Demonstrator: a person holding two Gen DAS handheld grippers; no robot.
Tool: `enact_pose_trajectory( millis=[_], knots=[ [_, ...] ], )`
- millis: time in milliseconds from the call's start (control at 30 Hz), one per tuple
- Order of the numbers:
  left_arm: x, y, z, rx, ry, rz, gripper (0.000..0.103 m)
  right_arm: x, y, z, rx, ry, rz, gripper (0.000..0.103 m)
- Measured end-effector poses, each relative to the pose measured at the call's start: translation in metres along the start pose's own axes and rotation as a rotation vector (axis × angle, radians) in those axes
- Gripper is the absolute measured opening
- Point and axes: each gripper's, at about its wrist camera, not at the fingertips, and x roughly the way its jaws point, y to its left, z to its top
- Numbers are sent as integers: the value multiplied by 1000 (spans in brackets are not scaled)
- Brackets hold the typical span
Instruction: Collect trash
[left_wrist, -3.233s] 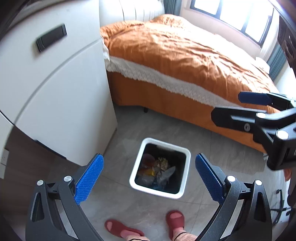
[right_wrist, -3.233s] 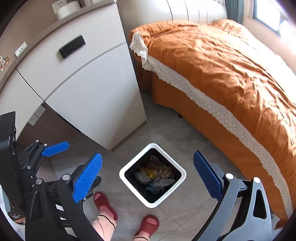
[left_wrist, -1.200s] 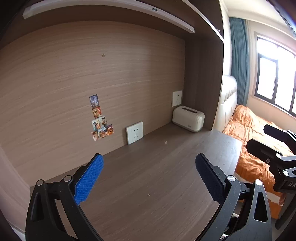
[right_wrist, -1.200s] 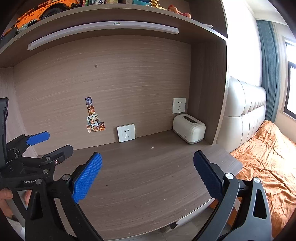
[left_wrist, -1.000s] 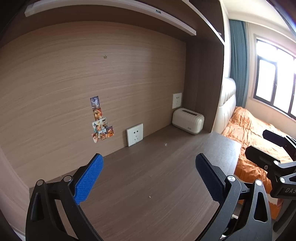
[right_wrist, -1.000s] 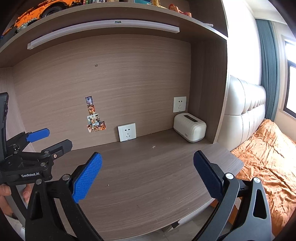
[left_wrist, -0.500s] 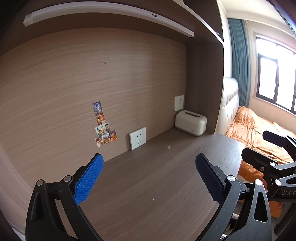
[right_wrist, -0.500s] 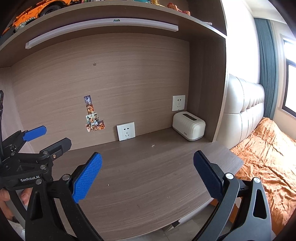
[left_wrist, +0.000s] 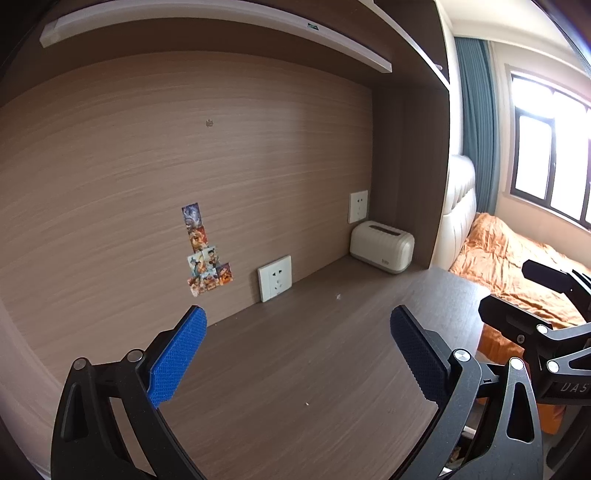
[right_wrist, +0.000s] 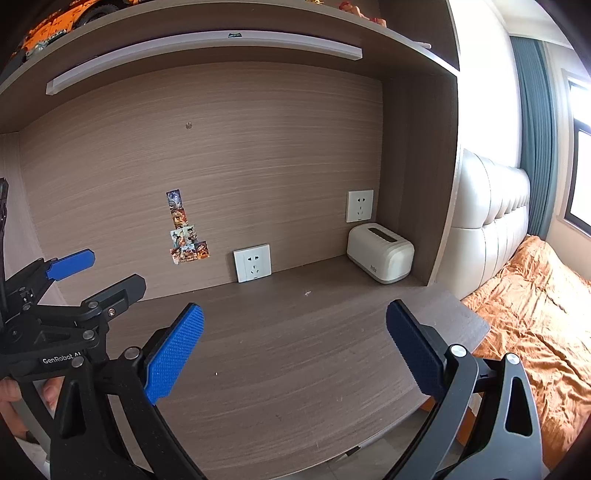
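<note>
Bench: dark wood-grain top, long axis running left to right along the back panel; bed beyond its right end.
Left hand-held gripper: blue pads spread wide apart, holding nothing, poised above the bench and aimed at the back panel.
Right hand-held gripper: pads equally far apart, nothing between them, level with the left one.
Tissue box: cream, back right corner of the bench.
Trash: small white scrap on the bench near the wall socket; too small to tell its orientation.
</note>
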Motion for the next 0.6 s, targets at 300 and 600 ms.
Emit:
enact_pose_trajectory(
  millis=[300, 600],
  knots=[
    [9, 1, 1, -6, 5, -9, 98, 7, -4, -1, 2, 13, -9, 98],
    [24, 0, 1, 6, 22, -10, 98, 19, -7, -3, 7, 37, -17, 98]
  ],
)
